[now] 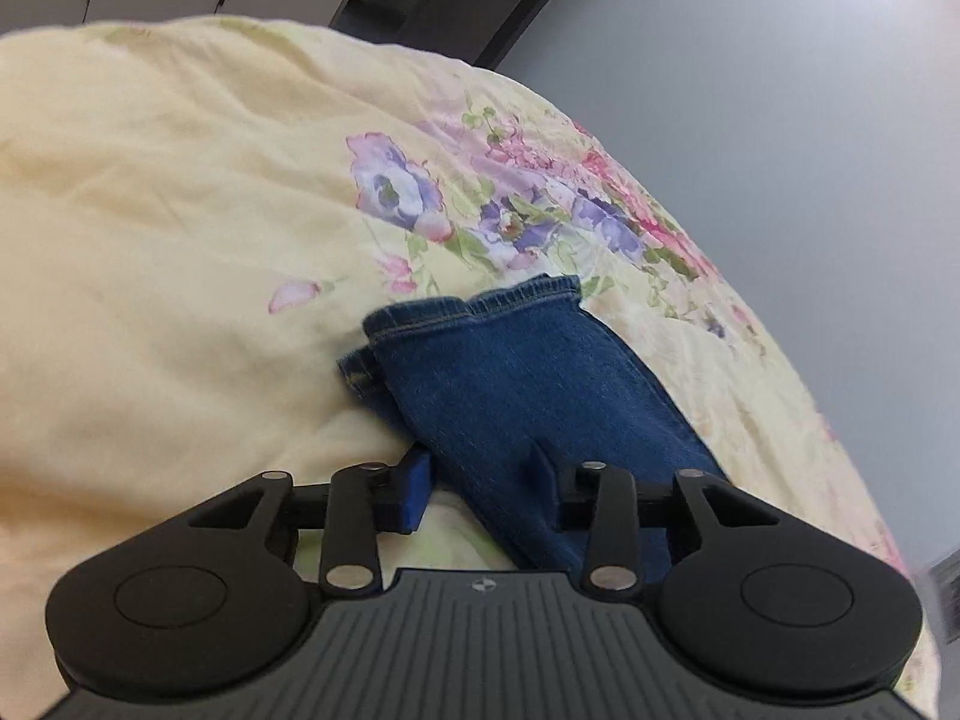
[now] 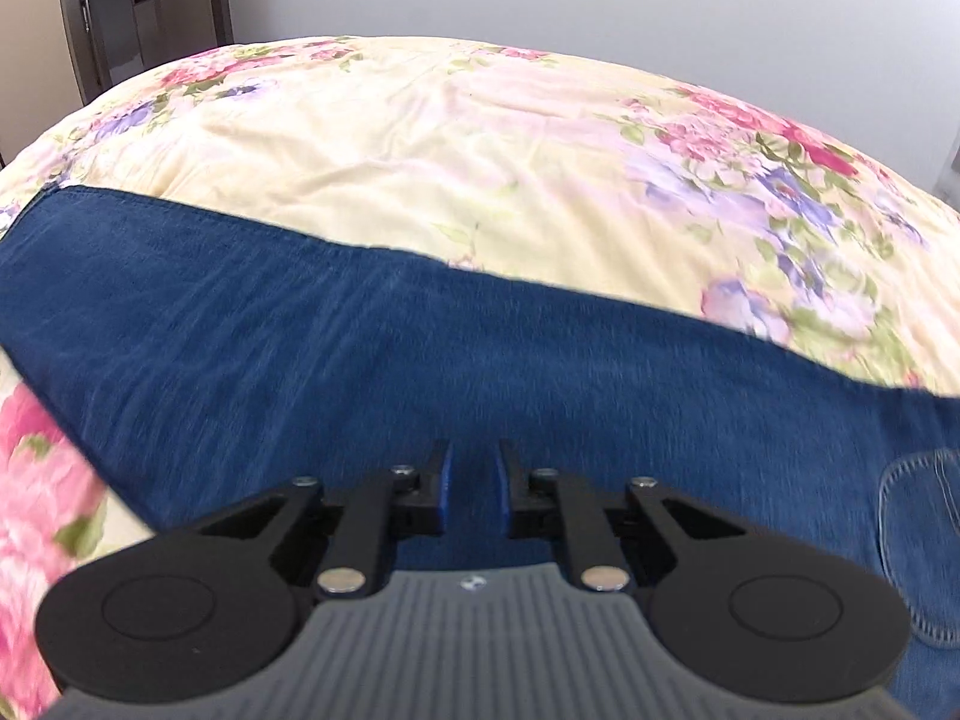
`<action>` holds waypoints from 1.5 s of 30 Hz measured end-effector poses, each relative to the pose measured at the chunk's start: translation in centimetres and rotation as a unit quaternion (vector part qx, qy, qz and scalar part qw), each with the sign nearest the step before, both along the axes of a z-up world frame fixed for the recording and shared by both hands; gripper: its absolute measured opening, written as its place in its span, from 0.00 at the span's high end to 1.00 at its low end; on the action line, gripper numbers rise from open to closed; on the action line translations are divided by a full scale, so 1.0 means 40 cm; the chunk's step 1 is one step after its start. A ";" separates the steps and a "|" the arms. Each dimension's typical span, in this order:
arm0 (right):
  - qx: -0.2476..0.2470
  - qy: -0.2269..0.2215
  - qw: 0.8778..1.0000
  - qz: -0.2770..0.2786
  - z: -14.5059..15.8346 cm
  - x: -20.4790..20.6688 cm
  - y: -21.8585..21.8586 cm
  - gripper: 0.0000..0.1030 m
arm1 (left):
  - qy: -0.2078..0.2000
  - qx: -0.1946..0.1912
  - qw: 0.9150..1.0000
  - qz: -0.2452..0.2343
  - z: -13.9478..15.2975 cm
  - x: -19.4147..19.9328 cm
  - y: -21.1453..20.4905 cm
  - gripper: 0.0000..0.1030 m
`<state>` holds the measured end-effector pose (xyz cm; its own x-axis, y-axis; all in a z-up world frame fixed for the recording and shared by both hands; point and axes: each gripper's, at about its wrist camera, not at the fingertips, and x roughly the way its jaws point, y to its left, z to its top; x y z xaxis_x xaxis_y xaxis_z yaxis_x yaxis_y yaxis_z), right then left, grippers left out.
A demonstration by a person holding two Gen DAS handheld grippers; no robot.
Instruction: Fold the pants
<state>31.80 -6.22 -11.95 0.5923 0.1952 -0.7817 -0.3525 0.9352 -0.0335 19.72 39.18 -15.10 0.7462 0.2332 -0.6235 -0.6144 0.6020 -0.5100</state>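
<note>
One pair blue jeans [image 2: 372,360], legs stacked, on floral bedspread [image 1: 180,210]. Left gripper [image 1: 483,474]: apart, straddling leg edge. Right gripper [image 2: 474,480]: narrow gap, empty, over denim.

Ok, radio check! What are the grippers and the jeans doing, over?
Left hand-held gripper open, straddling jeans edge near hems. Right hand-held gripper open, narrow gap, above denim. Jeans flat on floral bedspread. Nothing in the way.

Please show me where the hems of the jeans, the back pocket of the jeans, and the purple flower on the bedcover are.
hems [image 1: 474,315]: left wrist view, on the stitched cuff edge.
back pocket [image 2: 918,540]: right wrist view, on the pocket's denim face.
purple flower [image 1: 393,186]: left wrist view, on its petals.
</note>
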 end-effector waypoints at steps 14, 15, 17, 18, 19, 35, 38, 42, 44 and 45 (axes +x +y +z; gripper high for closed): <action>-0.002 0.019 1.000 0.004 -0.092 0.280 0.160 1.00 | -0.014 0.009 1.000 -0.014 -0.005 0.052 0.053 0.86; 0.001 0.023 1.000 0.000 -0.096 0.286 0.160 1.00 | -0.014 0.009 1.000 -0.015 -0.001 0.052 0.053 0.89; -0.008 0.024 1.000 0.005 -0.090 0.282 0.163 1.00 | -0.017 0.013 1.000 -0.020 0.012 0.053 0.051 0.92; -0.014 0.027 0.999 0.010 -0.083 0.273 0.165 1.00 | -0.020 0.017 0.999 -0.022 0.021 0.052 0.049 0.93; -0.016 0.032 0.999 0.013 -0.075 0.261 0.162 1.00 | -0.023 0.019 0.999 -0.024 0.029 0.052 0.048 0.94; 0.038 0.096 0.995 0.010 -0.044 -0.159 0.073 1.00 | -0.021 0.075 0.995 -0.055 0.136 0.068 0.003 0.95; 0.047 0.102 0.994 0.000 -0.086 -0.142 0.072 1.00 | -0.015 0.084 0.994 -0.062 0.152 0.075 -0.008 0.95; 0.055 0.125 0.991 -0.004 -0.082 -0.113 0.068 1.00 | -0.024 0.091 0.993 -0.067 0.206 0.074 -0.033 0.95; 0.065 0.119 0.991 -0.002 -0.049 -0.120 0.053 1.00 | -0.038 0.097 0.992 -0.077 0.257 0.072 -0.056 0.95; 0.069 0.112 0.991 -0.005 -0.032 -0.125 0.039 1.00 | -0.046 0.104 0.990 -0.087 0.293 0.072 -0.076 0.95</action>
<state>26.79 -4.64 -13.22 0.4086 0.3051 -0.8602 -0.3275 0.9287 0.1739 22.62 36.15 -3.39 0.8380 0.2128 -0.5024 -0.4490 0.7920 -0.4136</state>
